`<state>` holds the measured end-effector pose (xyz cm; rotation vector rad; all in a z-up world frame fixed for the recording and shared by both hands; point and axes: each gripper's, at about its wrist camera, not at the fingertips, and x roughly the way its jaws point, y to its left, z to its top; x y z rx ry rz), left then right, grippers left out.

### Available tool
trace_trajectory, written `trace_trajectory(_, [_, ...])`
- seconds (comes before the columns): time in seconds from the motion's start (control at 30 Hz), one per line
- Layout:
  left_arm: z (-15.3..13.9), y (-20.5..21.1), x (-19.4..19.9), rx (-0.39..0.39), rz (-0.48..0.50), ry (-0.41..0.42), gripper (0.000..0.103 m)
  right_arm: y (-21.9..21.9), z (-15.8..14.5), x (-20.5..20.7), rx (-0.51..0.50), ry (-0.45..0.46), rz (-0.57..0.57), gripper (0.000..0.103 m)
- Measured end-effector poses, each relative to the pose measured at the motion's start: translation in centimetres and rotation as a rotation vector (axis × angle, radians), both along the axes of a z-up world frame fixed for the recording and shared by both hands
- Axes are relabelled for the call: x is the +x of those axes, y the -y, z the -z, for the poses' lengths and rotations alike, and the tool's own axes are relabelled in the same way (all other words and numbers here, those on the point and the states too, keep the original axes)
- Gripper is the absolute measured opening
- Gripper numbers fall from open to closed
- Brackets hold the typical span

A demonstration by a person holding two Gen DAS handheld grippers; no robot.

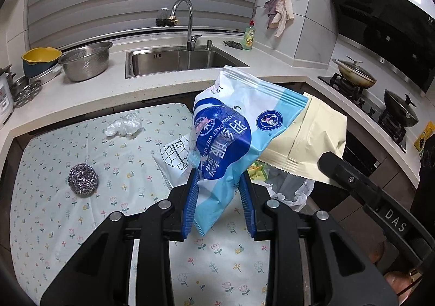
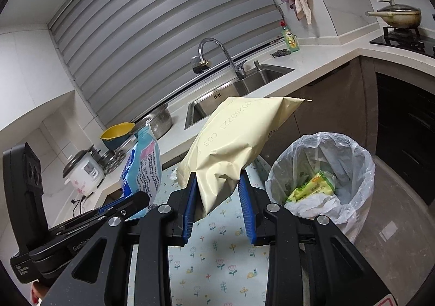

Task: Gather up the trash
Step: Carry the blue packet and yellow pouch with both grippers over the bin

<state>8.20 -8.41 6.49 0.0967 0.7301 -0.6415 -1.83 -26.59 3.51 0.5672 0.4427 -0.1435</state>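
Observation:
My left gripper [image 1: 218, 179] is shut on a blue and white wet-wipe packet [image 1: 231, 126] and holds it up above the floral table cloth [image 1: 81, 224]. My right gripper [image 2: 217, 181] is shut on a pale yellow bag [image 2: 233, 140], held up next to the blue packet [image 2: 142, 164]. The yellow bag also shows in the left wrist view [image 1: 307, 142]. The trash bin [image 2: 353, 159], lined with a clear bag, stands on the floor right of the table, with a green and yellow wrapper [image 2: 312, 187] inside.
On the cloth lie a crumpled clear plastic piece [image 1: 123, 125], a steel scouring ball [image 1: 83, 178] and a white printed wrapper [image 1: 174, 156]. Behind is the counter with sink [image 1: 176, 59], colander [image 1: 85, 61], yellow bowl [image 1: 40, 57], and rice cooker [image 2: 84, 170]. The stove with pans [image 1: 356, 72] is at right.

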Motion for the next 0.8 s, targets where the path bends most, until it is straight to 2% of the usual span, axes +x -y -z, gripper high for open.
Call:
trace_trajectory(0.33, [2.0, 4.5, 0.1, 0.035, 0.078, -0.041, 0.030, 4.6, 2.5, -1.0, 0.038, -0.043, 0.085, 0.029])
trace_trajectory(0.8, [7.3, 13.0, 1.7, 0.111, 0.183, -0.123, 0.031, 10.6, 7.9, -0.6, 0.087, -0.150, 0.181, 0.029])
